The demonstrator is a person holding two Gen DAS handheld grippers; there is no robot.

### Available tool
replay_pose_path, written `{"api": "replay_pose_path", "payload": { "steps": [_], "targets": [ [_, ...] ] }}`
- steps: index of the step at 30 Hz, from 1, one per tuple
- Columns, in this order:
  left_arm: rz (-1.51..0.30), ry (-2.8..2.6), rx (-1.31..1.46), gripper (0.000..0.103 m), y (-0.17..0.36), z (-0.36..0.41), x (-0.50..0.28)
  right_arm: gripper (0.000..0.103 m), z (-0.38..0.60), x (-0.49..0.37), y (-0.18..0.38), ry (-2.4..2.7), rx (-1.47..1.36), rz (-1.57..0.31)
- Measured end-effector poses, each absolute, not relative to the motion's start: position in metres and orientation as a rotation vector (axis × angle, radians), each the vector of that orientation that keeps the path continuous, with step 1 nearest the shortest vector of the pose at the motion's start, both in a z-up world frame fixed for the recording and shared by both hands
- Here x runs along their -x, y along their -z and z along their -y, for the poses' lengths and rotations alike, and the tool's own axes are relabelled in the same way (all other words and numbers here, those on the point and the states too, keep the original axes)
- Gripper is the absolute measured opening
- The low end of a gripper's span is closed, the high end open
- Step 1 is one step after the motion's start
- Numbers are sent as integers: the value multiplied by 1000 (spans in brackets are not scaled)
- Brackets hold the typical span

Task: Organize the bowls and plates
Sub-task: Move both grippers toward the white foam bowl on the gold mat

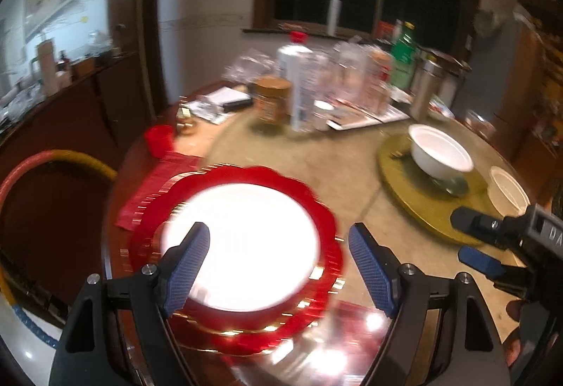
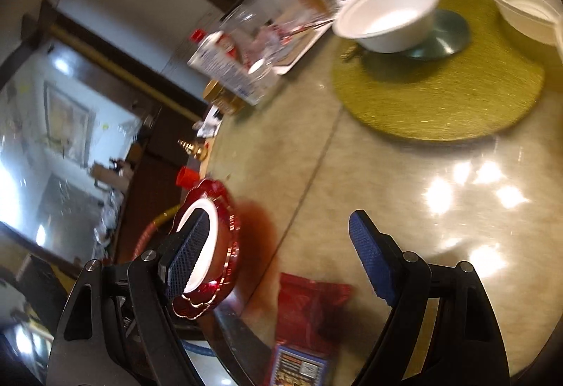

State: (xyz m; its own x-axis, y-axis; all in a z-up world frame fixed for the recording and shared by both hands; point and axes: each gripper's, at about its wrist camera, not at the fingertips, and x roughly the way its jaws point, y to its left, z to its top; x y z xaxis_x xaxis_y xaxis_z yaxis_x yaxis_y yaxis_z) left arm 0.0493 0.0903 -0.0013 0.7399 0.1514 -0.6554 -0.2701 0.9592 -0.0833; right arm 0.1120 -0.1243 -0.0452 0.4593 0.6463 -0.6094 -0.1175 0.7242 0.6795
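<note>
Both empty: left gripper and right gripper, jaws wide. Next, prob. the white bowl w/ right; approach rim-on, stack on the red plate.

A big round worktop is shining under the lights, with a pale stone top and a dark brown edge. A red wavy-edged plate is sitting near the front edge, and a red packet is lying just beside it. A round green mat is lying farther back. A red cup is standing near the left edge. At the far side, bottles and jars are standing close together, next to a flat white tray and some papers.
</note>
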Motion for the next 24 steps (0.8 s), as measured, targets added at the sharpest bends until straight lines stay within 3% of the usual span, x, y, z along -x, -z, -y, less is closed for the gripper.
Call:
{"api": "replay_pose_path", "payload": {
  "steps": [12, 24],
  "targets": [
    [-788, -46, 144, 81, 2, -9, -113, 83, 209, -145, 40, -371, -793, -934],
    [-895, -56, 334, 81, 14, 10, -218, 83, 251, -230, 65, -351, -1143, -973]
  ]
}}
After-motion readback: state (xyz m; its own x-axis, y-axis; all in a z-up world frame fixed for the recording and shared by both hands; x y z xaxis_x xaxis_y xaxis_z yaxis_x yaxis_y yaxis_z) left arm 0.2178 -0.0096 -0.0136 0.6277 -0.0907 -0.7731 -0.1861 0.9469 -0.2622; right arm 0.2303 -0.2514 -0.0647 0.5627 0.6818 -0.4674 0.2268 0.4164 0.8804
